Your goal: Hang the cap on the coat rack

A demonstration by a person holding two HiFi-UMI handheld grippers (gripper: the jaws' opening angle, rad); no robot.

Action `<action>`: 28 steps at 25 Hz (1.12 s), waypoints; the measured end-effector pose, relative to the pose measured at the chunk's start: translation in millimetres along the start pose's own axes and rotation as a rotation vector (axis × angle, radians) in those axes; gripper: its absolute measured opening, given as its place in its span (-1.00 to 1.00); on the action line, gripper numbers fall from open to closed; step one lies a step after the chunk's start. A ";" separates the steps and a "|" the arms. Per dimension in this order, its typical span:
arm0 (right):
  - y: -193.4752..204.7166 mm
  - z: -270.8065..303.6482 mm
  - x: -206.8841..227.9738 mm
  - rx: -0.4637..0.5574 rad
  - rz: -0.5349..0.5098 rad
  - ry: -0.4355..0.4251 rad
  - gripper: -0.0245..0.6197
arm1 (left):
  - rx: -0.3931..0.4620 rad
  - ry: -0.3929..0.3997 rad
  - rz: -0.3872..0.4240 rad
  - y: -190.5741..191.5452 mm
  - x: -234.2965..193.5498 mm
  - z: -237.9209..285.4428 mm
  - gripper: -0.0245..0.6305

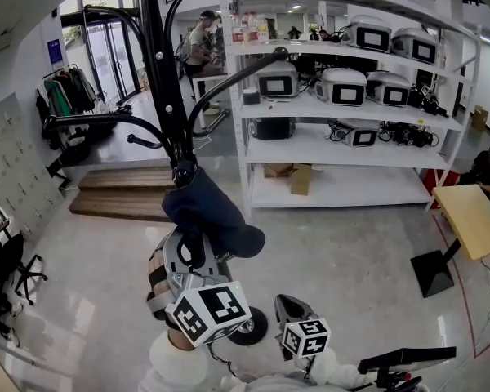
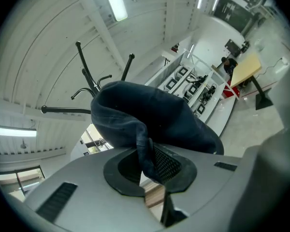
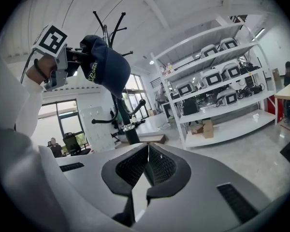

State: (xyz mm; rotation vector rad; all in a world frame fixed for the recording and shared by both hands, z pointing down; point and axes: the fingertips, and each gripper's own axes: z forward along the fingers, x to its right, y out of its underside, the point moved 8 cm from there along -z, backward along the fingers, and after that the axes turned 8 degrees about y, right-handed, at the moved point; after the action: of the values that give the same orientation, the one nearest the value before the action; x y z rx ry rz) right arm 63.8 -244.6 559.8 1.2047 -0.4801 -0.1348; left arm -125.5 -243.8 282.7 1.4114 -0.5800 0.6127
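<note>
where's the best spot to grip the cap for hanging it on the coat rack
Probably the soft rim of the cap, away from the stiff brim, pinched from the outside as the left gripper does. The fabric folds flat between the jaws there, and the hollow crown stays free to drop over a hook of the coat rack.

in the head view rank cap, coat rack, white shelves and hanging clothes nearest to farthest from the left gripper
1. cap, held by the left gripper itself.
2. coat rack, just beyond the cap.
3. white shelves, behind the rack, to the right.
4. hanging clothes, far back on the left.
</note>
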 end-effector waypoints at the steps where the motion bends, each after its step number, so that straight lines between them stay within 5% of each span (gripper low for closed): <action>1: -0.6 0.1 0.7 0.001 0.001 0.004 -0.88 | 0.001 0.012 -0.017 2.0 -0.6 2.6 -0.84; 5: -1.8 1.8 4.5 -0.001 0.009 0.016 -0.88 | 0.005 0.047 -0.076 8.9 -6.8 15.8 -0.84; 9: 0.3 0.2 3.5 -0.006 0.011 0.019 -0.88 | -0.028 0.013 0.031 10.4 -5.5 20.0 -0.84; 12: 3.5 1.3 3.0 -0.015 0.012 0.021 -0.88 | 0.025 -0.019 0.045 14.6 2.1 14.0 -0.84; 21: 5.9 4.6 0.7 -0.028 0.009 0.009 -0.88 | 0.235 -0.214 -0.100 36.3 24.4 2.9 -0.84; 28: 6.1 2.0 4.3 -0.036 0.013 0.014 -0.88 | 0.333 -0.159 -0.317 44.2 20.9 0.9 -0.84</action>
State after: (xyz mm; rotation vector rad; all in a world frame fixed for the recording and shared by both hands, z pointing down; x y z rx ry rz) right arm 65.8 -245.6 567.2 1.1668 -0.4710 -0.1236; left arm -141.2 -241.0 328.8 1.8346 -0.3751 0.3535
